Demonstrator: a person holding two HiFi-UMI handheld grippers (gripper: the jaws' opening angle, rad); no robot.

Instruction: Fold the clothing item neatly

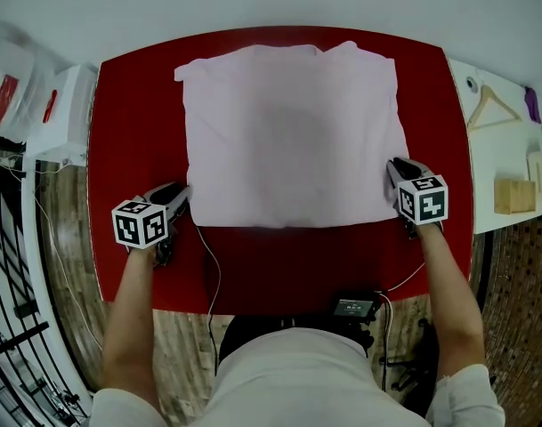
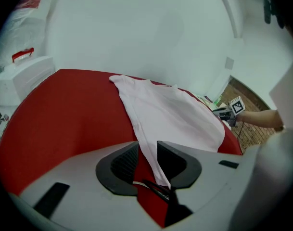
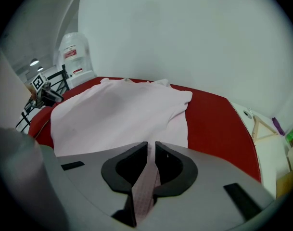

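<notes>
Your left gripper [image 1: 182, 194] is at the near left corner of the pink shirt [image 1: 293, 132]. Its jaws stand apart, and the hem of the shirt passes between them without being pinched. The shirt lies spread on the red table [image 1: 133, 123]. Your right gripper [image 1: 398, 172] is clamped on the near right corner.

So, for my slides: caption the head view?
Pale pink shirt on red table: right hand-held gripper pinches one near corner, left hand-held gripper sits open around the other.

Left gripper [image 1: 185, 193] jaws apart, right gripper [image 1: 394, 167] jaws tight together — both forearms forward.
</notes>
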